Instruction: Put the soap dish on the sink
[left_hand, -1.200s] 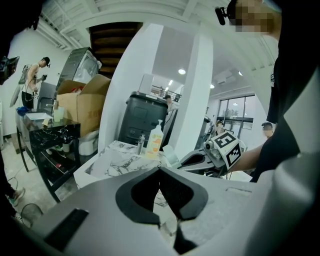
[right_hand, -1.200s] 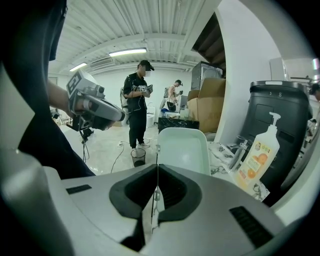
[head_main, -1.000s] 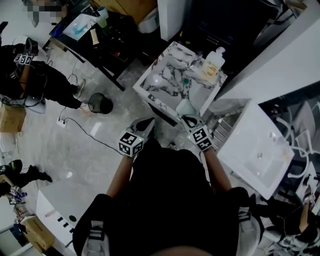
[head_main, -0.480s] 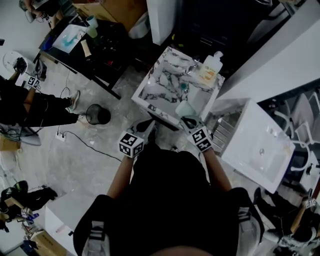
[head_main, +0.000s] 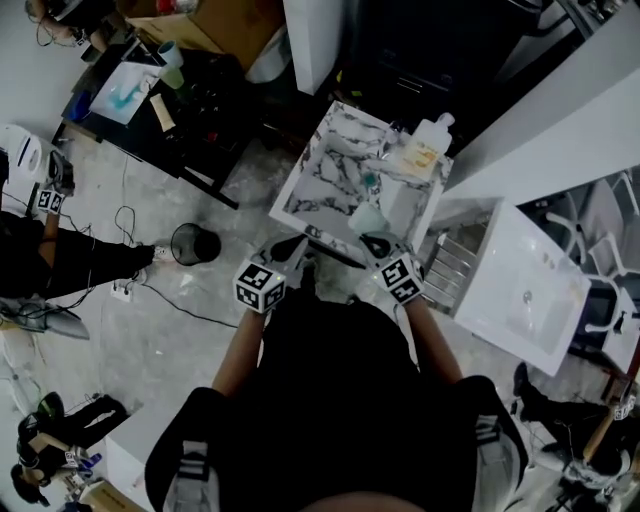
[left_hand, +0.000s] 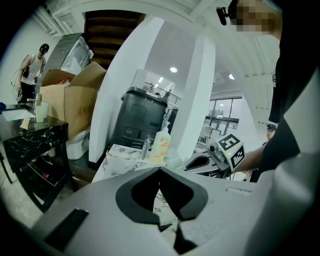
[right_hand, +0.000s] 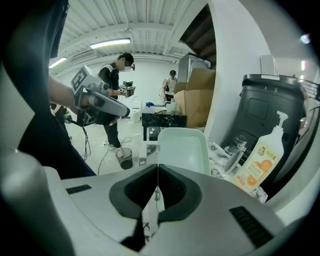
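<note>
Soap dish (right_hand: 182, 150): pale green, shallow, rounded corners. Carried in the air, tilted up, its near rim clamped in the right gripper (right_hand: 157, 167), jaws pressed together on that thin edge. In the head view, set over the near right corner of the sink (head_main: 318, 170). No contact with the top to be seen in the right gripper view.

Sink: marbled black and white, at 12 o'clock from the dish, just beyond it. Chrome tap (right_hand: 235, 152) at the back. Pump bottle (head_main: 425, 150) with an orange label at 1 o'clock, on the back edge. Bare marbled top on the near and right sides.

Left gripper (left_hand: 159, 169): at 9 o'clock from the dish, about level with the right one, jaws together, nothing between them. No share in the carry.

Further out: white basin (head_main: 520, 290) at 4 o'clock, well apart; black bin (head_main: 195, 243) on the floor at 9 o'clock, beyond the left gripper.

Progress, as judged: pick-up done, approach close to done. Left to do: a short reach forward, dish levelled and lowered onto bare top clear of tap and bottle, jaws opened, gripper drawn back.
</note>
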